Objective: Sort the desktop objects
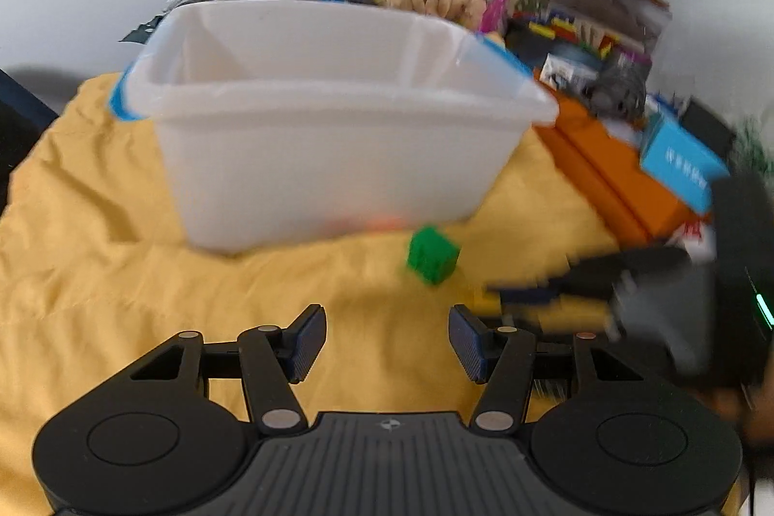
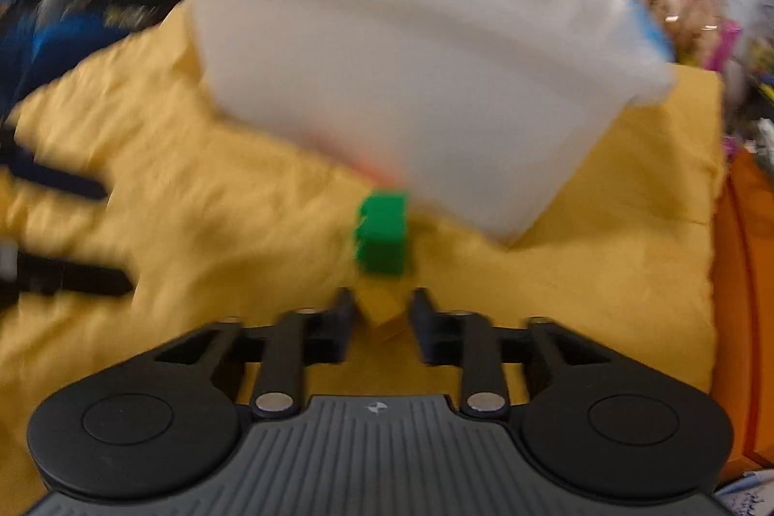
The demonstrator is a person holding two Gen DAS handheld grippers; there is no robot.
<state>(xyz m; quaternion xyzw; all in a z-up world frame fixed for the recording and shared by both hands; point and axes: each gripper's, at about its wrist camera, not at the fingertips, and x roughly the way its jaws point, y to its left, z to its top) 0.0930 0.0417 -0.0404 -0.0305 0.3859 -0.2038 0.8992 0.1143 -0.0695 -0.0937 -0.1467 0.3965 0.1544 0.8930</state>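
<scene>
Small green plastic block [image 2: 382,231] on wrinkled yellow cloth [image 2: 193,226], just before translucent white plastic bin [image 1: 314,139]. Right gripper [image 2: 379,315] narrowly parted around a yellow piece, contact unclear. Left gripper [image 1: 387,339] wide apart, empty.

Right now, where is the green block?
The green block lies on the yellow cloth, just before the white bin's near right corner, ahead of both hand-held grippers.
</scene>
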